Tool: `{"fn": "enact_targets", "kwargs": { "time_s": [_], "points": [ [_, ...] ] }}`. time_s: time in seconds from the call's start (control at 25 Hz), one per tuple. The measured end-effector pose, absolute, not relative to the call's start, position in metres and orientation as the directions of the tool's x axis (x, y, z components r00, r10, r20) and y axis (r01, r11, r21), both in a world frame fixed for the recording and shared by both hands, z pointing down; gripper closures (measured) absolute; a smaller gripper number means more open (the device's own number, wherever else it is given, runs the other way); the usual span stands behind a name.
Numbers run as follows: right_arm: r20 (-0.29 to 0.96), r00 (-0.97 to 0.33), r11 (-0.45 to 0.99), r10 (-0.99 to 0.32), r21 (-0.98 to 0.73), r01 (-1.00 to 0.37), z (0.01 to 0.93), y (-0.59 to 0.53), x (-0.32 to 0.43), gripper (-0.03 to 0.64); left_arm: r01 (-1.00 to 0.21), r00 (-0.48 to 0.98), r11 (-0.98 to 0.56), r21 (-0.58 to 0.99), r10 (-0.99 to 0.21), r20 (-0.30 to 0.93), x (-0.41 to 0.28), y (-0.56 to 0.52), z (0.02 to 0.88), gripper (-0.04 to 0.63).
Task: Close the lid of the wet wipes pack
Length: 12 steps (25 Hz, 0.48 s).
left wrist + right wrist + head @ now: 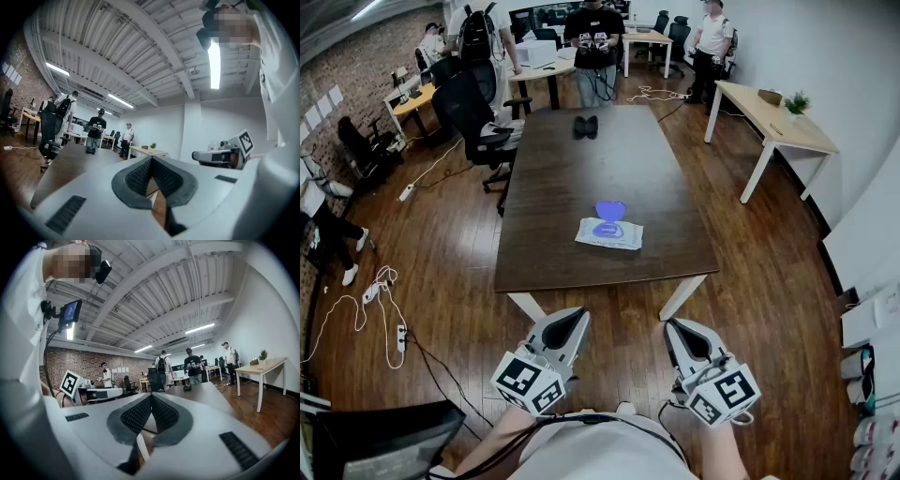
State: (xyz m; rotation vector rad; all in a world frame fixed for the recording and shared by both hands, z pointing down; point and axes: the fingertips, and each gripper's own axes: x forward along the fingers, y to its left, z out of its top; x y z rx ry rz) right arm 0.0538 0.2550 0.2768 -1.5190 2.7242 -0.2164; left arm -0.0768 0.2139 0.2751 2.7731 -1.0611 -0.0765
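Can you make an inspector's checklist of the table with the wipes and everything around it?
Surface: long dark brown wooden table on white legs.
Job's things: white wet wipes pack lying flat near the table's near end; its blue lid stands open.
Clutter: small black object at the far end.
Grippers: left claw and right claw both shut, empty, short of the table.
Cables: white cables on the floor at left.
Surroundings: black office chair, light wooden desk, people standing at the back.
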Motion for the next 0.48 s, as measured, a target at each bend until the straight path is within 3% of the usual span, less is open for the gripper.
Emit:
{"fn": "enact_targets", "kwargs": {
  "time_s": [0.48],
  "points": [
    [0.051, -0.540, 0.528, -0.840, -0.151, -0.836, 0.281, 0.266, 0.064, 0.609, -0.671, 0.732, -0.716, 0.190, -0.681, 0.021, -0.065, 0.224, 0.278, 0.594]
  ]
}}
